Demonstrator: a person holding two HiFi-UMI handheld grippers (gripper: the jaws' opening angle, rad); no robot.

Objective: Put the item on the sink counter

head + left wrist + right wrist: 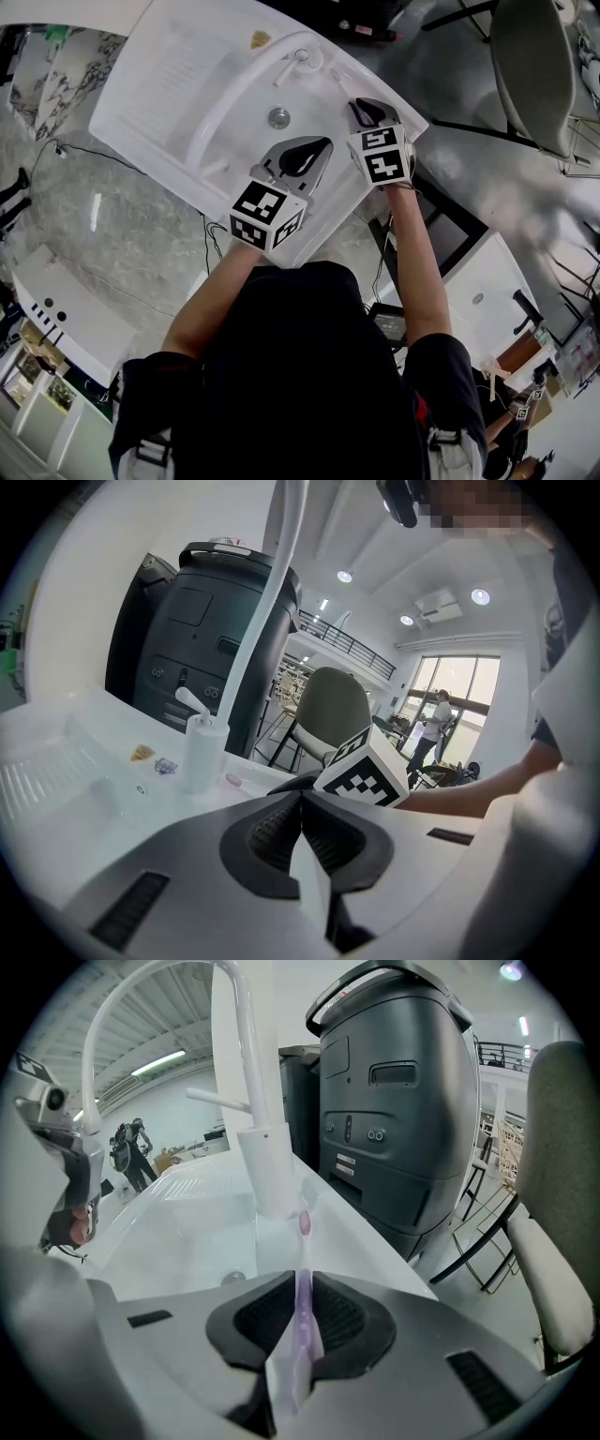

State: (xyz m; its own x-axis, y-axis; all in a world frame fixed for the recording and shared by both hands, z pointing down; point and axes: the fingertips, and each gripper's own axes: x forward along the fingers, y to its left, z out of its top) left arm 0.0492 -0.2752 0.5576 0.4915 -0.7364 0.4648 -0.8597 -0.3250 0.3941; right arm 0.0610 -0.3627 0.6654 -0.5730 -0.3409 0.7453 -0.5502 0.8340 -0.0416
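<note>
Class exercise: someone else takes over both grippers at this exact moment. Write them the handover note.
Right gripper: shut on the lilac toothbrush, whose head points at the base of the faucet.
Left gripper: shut and empty, held beside the right one over the sink's near rim.
Toothbrush: over the sink counter by the faucet. Whether it touches cannot be told.
Done: the item is gripped and at the counter.
Left: probably lower it onto the counter, open the jaws, and draw back.
</note>
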